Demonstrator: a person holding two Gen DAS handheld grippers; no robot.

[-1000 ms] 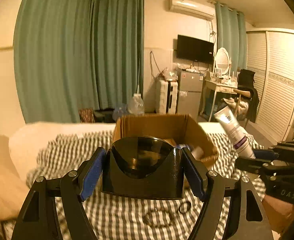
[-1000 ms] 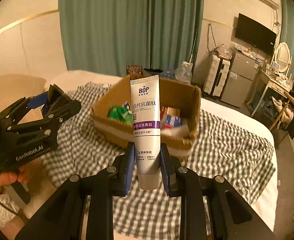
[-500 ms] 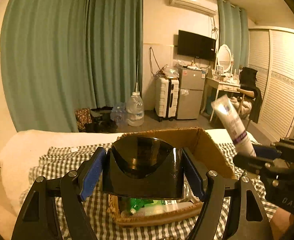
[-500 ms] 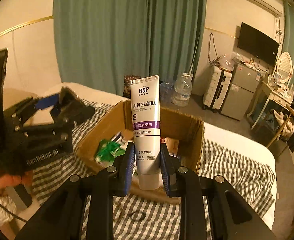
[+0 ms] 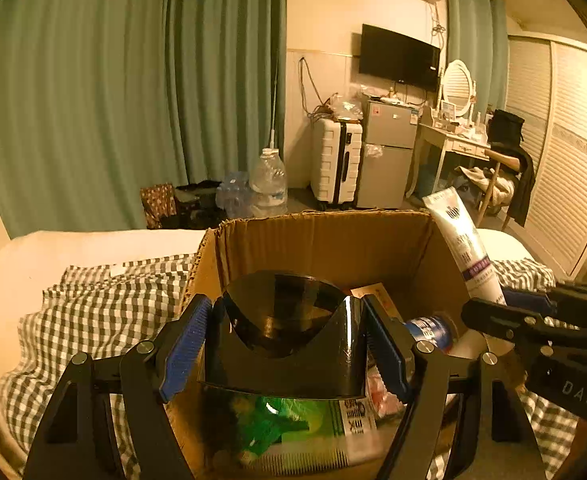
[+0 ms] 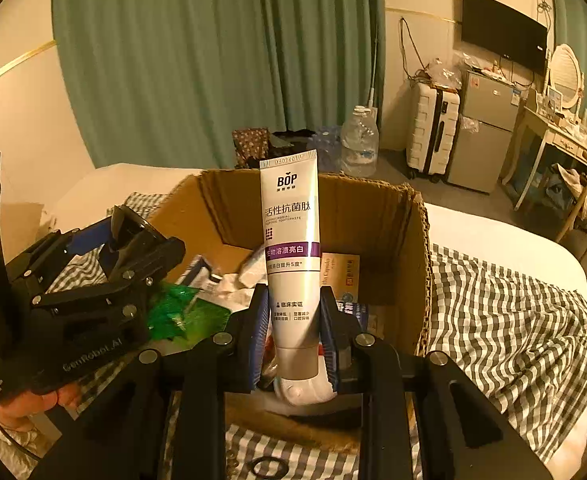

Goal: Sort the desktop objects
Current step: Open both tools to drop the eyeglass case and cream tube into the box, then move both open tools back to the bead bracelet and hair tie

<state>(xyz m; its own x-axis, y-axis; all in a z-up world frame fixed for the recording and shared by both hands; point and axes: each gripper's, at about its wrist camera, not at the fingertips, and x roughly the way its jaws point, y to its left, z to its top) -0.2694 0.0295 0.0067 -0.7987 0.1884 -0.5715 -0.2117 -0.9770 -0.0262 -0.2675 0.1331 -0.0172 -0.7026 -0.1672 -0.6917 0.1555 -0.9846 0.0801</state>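
An open cardboard box (image 5: 321,240) (image 6: 377,216) sits on a checked cloth on a bed. My left gripper (image 5: 289,344) is shut on a glossy black holder (image 5: 285,356) and hangs over the near part of the box. My right gripper (image 6: 293,332) is shut on a white toothpaste tube (image 6: 291,248), cap end down, upright over the box's near right side. The tube (image 5: 463,248) and right gripper (image 5: 533,320) also show at the right of the left wrist view. The left gripper (image 6: 105,264) with the holder appears at the left of the right wrist view.
Inside the box lie a green packet (image 6: 181,316), a blue-capped tube (image 5: 429,330), a small brown carton (image 6: 339,276) and other items. A black ring (image 6: 269,468) lies on the checked cloth (image 6: 505,320) before the box. A hand (image 6: 29,404) holds the left tool. Room furniture stands beyond.
Both grippers moved forward and down toward the box, which now fills the lower views. Its contents came into sight. Both grips stayed the same.
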